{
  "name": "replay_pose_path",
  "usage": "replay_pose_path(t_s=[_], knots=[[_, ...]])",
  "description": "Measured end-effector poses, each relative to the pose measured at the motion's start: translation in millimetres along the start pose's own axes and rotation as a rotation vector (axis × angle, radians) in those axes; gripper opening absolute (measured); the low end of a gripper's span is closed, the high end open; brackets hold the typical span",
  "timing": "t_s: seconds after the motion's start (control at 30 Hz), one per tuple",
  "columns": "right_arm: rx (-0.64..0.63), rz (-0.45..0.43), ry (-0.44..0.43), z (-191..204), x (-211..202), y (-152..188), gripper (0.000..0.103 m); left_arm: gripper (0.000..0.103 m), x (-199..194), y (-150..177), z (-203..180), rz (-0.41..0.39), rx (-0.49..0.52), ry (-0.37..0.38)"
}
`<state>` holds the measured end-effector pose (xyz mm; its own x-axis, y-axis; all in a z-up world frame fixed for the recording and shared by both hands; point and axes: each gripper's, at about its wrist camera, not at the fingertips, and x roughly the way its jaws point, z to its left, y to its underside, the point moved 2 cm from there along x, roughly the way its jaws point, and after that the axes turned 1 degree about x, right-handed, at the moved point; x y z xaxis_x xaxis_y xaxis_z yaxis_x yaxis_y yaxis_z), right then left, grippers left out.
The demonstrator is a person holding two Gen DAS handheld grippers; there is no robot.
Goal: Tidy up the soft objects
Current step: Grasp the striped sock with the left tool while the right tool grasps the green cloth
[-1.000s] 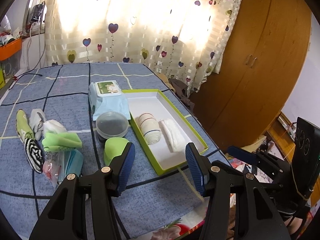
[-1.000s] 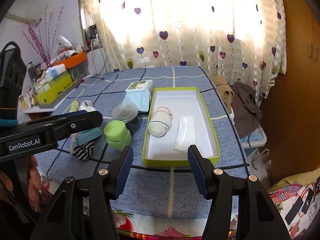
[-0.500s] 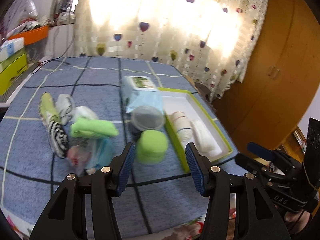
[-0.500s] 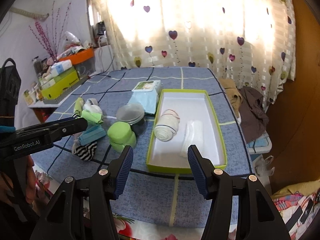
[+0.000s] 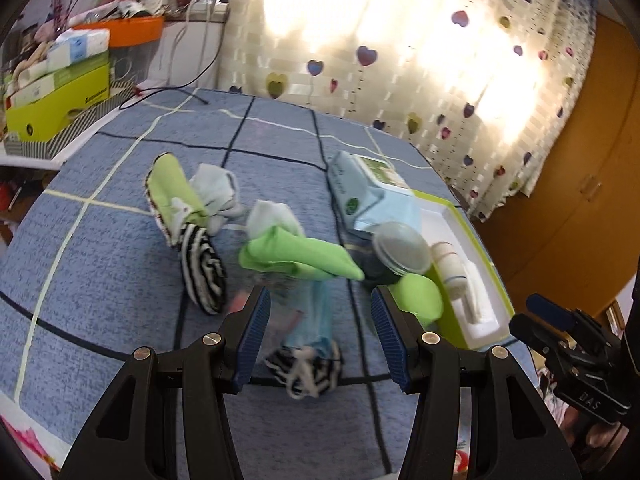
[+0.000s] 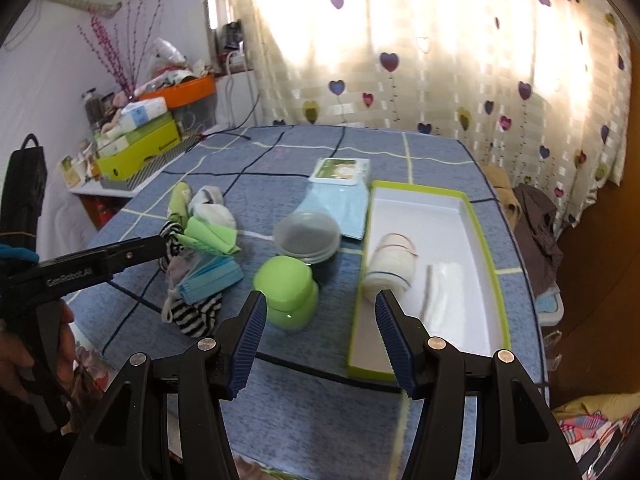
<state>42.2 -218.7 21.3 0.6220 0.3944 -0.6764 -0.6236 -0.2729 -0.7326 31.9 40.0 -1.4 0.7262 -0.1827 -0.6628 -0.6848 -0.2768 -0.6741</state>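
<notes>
The soft things lay heaped on the blue bedcover [image 5: 100, 280]: a green cloth [image 5: 296, 256], a striped sock [image 5: 202, 272] and a blue mask [image 6: 212, 278], left of the green-rimmed tray [image 6: 486, 248] where a rolled bandage [image 6: 390, 266] already sat. I held my left gripper [image 5: 320, 332] over that heap, fingers apart and empty, likely to choose one. My right gripper [image 6: 320, 338] waited near the tray, equally spread.
</notes>
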Motion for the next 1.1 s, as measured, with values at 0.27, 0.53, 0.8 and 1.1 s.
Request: replay_pose_path(t_s=[0.27, 0.53, 0.8, 1.1], knots=[[-0.073, 0.019, -0.037, 30, 26, -21, 0.056, 0.054, 3, -3, 36, -0.013, -0.066, -0.040], [-0.163, 0.061, -0.125, 72, 65, -37, 0.057, 0.054, 8, -5, 74, -0.017, -0.140, -0.081], [-0.242, 0.114, -0.182, 103, 102, -45, 0.057, 0.054, 18, -4, 99, 0.001, -0.196, -0.100], [-0.276, 0.174, -0.195, 118, 138, -50, 0.057, 0.054, 32, -8, 110, 0.029, -0.208, -0.091]])
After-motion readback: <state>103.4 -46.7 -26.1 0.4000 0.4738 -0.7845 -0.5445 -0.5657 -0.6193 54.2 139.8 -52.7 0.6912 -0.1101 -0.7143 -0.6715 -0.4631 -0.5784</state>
